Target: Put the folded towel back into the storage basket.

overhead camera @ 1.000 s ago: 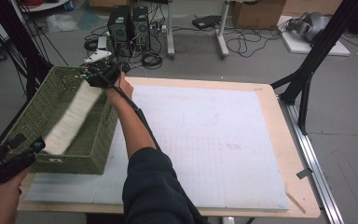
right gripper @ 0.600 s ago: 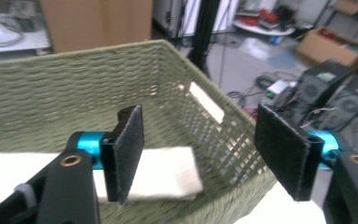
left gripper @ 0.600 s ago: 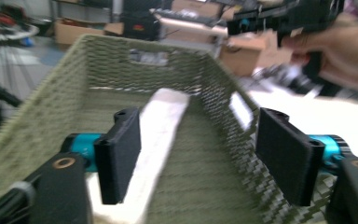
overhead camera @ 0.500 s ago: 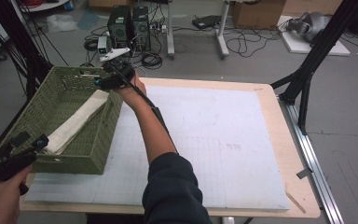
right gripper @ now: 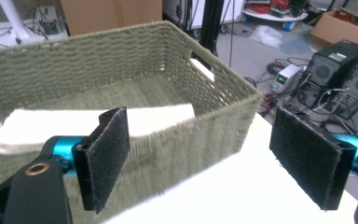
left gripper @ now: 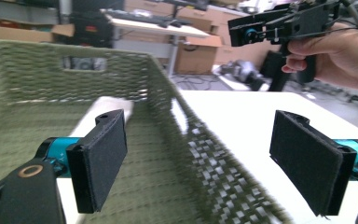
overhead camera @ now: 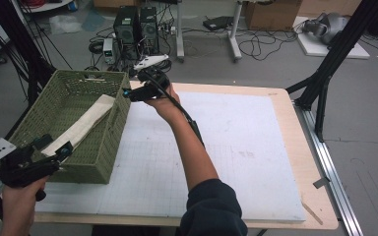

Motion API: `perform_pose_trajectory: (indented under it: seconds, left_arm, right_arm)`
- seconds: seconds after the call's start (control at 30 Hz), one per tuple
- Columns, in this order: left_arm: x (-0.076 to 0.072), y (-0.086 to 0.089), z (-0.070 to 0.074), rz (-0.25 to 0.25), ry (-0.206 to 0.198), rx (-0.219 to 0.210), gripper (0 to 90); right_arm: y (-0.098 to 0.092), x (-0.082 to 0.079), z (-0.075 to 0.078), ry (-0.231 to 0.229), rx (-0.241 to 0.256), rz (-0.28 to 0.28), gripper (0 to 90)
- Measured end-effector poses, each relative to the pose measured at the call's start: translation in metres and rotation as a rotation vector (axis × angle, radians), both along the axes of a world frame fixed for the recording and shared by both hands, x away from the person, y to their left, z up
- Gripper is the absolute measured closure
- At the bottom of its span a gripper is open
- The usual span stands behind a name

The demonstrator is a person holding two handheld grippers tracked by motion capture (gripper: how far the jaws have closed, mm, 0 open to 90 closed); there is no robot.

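I have both sets of tongs standing apart with nothing between the pads: my left tongs (overhead camera: 61,150) hang at the near right corner of the olive-green woven basket (overhead camera: 32,132), and my right tongs (overhead camera: 128,93) are lifted just off its far right corner, above the white gridded surface (overhead camera: 236,147). The folded cream-white cloth (overhead camera: 81,128) lies inside the basket, running slantwise from the far right part of the floor toward the near rim, its near end just beside my left tongs; in the right gripper view the cloth (right gripper: 51,123) rests flat against the bottom with the wall (right gripper: 205,130) between it and my pads. I read the step in hand as settling the cloth and pulling clear of the basket. To do that well I would lift each hand straight up before drawing it sideways, because the weave catches easily on the rough pads and a drag would tip or skid the light basket. In the left gripper view the right wall (left gripper: 200,158) runs between my open jaws, so I would back off along it, not across. If the cloth's near end rides on the rim, which I cannot tell, I would nudge it down with one closed tip first.
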State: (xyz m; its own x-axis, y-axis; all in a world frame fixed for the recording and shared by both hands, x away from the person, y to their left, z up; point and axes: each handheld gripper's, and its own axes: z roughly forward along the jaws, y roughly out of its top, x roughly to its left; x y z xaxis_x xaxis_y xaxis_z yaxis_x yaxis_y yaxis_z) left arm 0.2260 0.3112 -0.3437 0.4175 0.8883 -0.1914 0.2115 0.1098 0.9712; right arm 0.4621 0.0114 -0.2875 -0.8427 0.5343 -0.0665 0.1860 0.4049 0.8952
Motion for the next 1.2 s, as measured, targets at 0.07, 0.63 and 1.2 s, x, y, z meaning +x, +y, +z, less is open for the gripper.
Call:
perform_pose_trajectory:
  seconds: [0.07, 0.63, 1.2]
  left_arm:
    - [0.002, -0.007, 0.001, -0.025, -0.005, 0.009, 19.1]
    - [0.019, -0.063, 0.007, -0.222, -0.021, 0.026, 19.1]
    - [0.033, -0.108, -0.003, -0.344, 0.012, 0.048, 19.4]
  right_arm:
    - [-0.011, -0.005, 0.002, -0.002, 0.004, -0.003, 18.4]
    - [-0.112, -0.045, 0.010, -0.039, 0.028, -0.087, 18.6]
    - [-0.197, -0.079, 0.002, -0.055, 0.049, -0.193, 18.3]
